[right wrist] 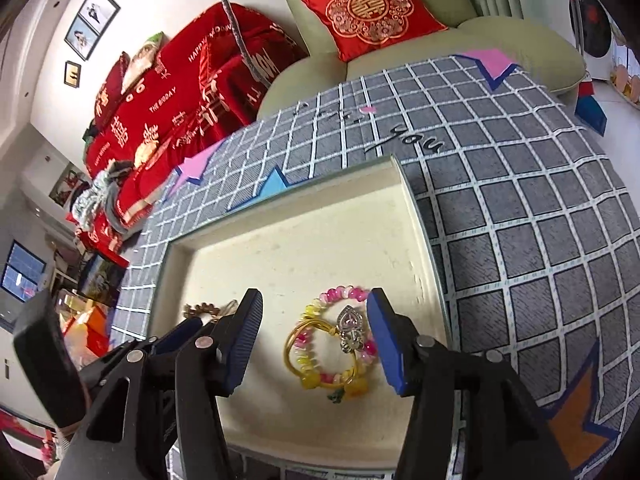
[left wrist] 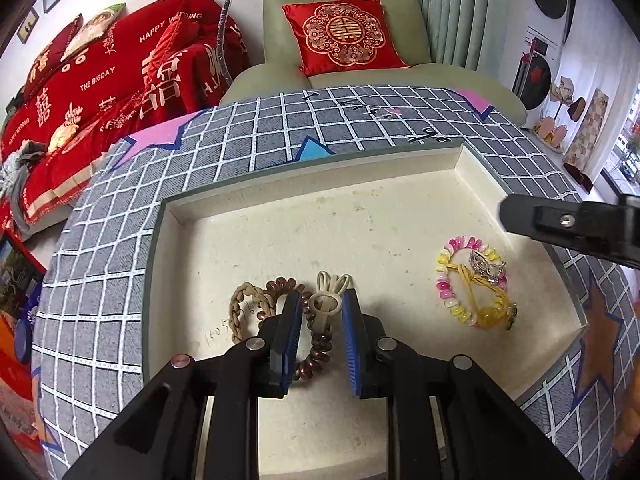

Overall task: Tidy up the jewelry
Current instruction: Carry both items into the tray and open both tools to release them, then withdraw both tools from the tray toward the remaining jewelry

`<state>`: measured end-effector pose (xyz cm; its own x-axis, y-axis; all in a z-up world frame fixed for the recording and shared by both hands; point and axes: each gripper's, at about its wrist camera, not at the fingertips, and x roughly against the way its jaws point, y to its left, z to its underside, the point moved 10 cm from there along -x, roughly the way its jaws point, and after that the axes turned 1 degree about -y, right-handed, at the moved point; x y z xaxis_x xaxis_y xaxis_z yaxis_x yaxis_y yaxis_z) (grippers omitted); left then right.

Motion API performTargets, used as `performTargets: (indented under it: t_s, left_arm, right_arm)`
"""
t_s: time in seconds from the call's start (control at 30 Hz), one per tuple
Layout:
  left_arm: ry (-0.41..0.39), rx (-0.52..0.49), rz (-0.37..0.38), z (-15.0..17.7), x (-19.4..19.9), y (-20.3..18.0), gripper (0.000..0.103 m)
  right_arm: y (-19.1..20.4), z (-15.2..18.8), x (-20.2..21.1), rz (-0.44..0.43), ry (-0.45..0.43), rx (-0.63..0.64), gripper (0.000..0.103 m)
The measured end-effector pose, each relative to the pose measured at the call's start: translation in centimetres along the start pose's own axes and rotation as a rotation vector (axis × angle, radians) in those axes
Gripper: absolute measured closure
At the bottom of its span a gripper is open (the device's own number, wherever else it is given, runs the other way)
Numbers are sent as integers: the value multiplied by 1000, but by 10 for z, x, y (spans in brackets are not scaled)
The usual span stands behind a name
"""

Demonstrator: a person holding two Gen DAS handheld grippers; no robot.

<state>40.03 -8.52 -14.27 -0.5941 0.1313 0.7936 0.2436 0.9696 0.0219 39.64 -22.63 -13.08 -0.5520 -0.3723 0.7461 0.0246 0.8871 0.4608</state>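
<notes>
**Both tools open over the tray**

The left tool (left wrist: 322, 322) sits low in the cream tray (left wrist: 312, 204), its blue pads parted on either side of a white bunny tie (left wrist: 326, 300) and a brown coil tie (left wrist: 316, 354), gripping neither. A braided band (left wrist: 244, 312) lies just left. The right tool (right wrist: 316, 340) hangs wide open above the bead bracelet (right wrist: 332, 340), yellow cord (right wrist: 298, 340) and silver charm (right wrist: 350, 330). The tray rests on the checked surface (right wrist: 520, 220).
</notes>
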Motion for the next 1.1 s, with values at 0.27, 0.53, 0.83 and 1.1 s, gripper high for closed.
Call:
performTargets:
  t_s: [0.27, 0.53, 0.83, 1.1]
  left_arm:
    - [-76, 17, -15, -15, 28, 0, 0]
    - [-106, 41, -19, -5, 62, 8, 0]
    - [-107, 31, 6, 28, 103, 13, 0]
    - [-120, 39, 17, 61, 144, 18, 0]
  right_arm:
    - [-3, 6, 24, -15, -22, -22, 39]
    - [-5, 17, 50, -48, -39, -45, 21]
    - [13, 40, 88, -107, -78, -30, 0]
    - [21, 64, 120, -94, -95, -13, 0]
